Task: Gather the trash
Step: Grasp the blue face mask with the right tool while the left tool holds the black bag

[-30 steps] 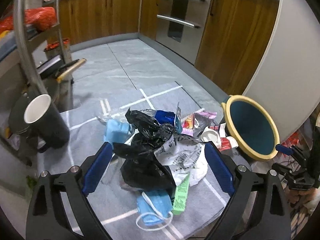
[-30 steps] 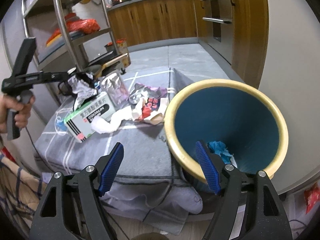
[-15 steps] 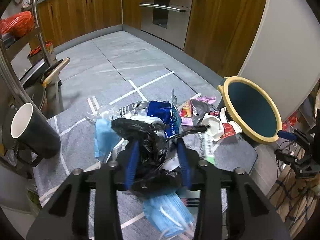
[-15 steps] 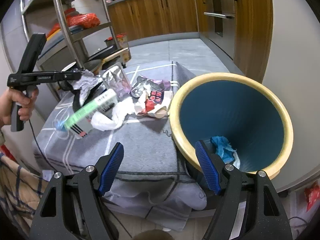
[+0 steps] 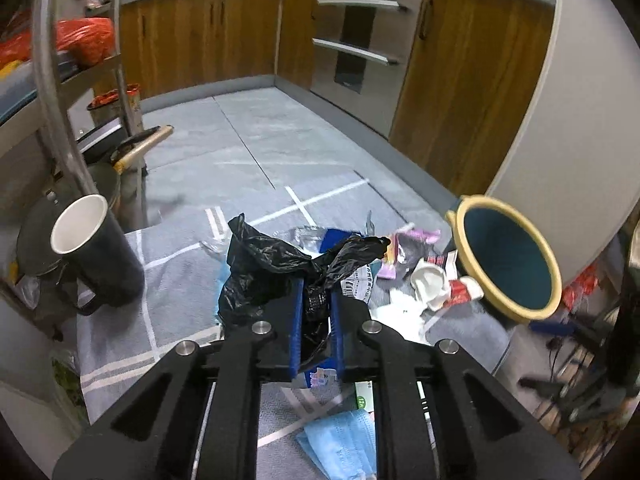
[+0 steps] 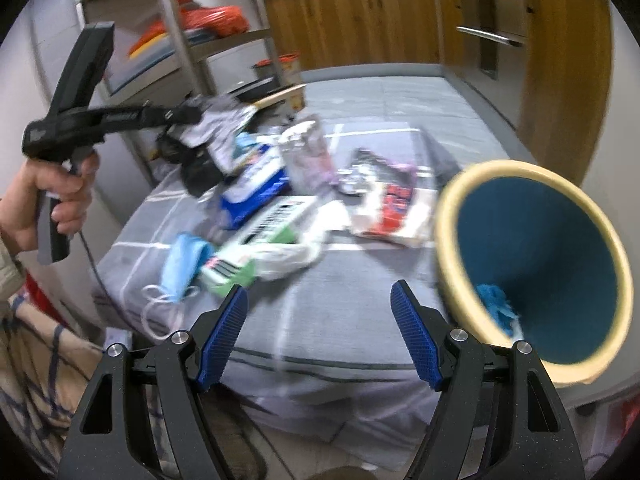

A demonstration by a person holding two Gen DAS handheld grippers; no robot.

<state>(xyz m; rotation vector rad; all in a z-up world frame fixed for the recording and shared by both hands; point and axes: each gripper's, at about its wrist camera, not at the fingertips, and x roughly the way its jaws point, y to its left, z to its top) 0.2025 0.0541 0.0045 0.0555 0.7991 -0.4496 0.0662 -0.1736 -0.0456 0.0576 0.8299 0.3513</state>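
Here the blue bin [image 6: 536, 264] holds one blue scrap [image 6: 496, 304]; the left tool [image 5: 316, 300], angled downward, is closing on the black bag [image 5: 272, 268], the right tool [image 6: 320, 328] gapes empty.

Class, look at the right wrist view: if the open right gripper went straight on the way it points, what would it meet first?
Probably the grey cloth covering the table: the right gripper aims at a bare patch, between the green-and-white box and the blue bin. Depth is uncertain.

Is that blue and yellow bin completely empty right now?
No. In the right wrist view, a crumpled blue scrap already lies inside the bin.
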